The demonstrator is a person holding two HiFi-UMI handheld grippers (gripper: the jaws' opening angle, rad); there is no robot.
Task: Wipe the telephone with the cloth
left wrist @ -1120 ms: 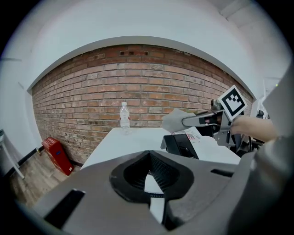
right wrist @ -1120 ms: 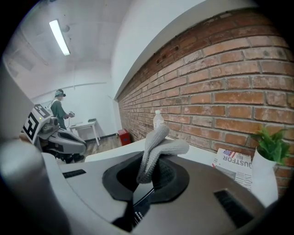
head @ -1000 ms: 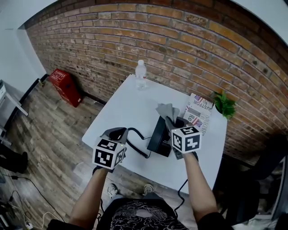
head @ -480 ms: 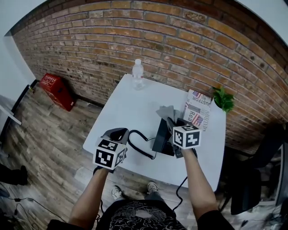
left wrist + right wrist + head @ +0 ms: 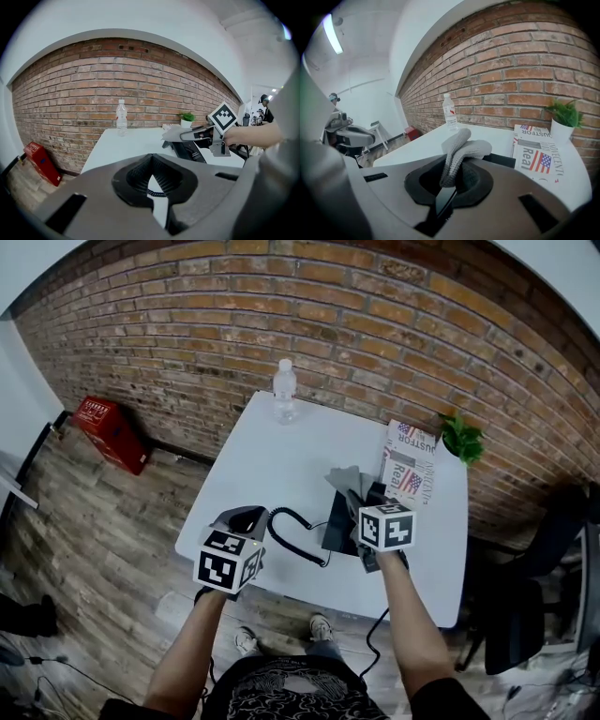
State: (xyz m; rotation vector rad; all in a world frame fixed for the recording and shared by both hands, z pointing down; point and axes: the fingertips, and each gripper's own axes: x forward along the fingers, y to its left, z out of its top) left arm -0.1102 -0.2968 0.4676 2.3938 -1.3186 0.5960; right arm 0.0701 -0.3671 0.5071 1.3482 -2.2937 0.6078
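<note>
telephone: black, boxy, slanted top, on the white table (image 5: pixel 272 465) near its right front part (image 5: pixel 336 521); left gripper view shows it side-on (image 5: pixel 190 150)
cloth: grey knit, bunched, just over the telephone's far end (image 5: pixel 347 480); touching it or not, cannot tell
right gripper: jaws pinched on the cloth, which folds forward over the tips (image 5: pixel 450 173); marker cube on top in head view (image 5: pixel 364 504)
left gripper: tips meet, nothing between them (image 5: pixel 151 161); held over the table's front left edge (image 5: pixel 242 519), well apart from the telephone
cord: black coil, loops on the table from the telephone toward the left gripper (image 5: pixel 295 540); a bit shows through the jaw gap (image 5: pixel 152 192); handset not made out
newspaper: flat, just right of the telephone (image 5: pixel 409 463); reads "Real" and "USTOR", US flag print (image 5: pixel 536 150)
bottle: clear plastic, white cap, upright at the far edge (image 5: pixel 283 390); red-and-white label only in right gripper view (image 5: pixel 450 112)
plant: small, green, white pot, far right corner (image 5: pixel 459 439) (image 5: pixel 564 117)
crate: red, on the wood floor by the brick wall (image 5: pixel 108 427)
</note>
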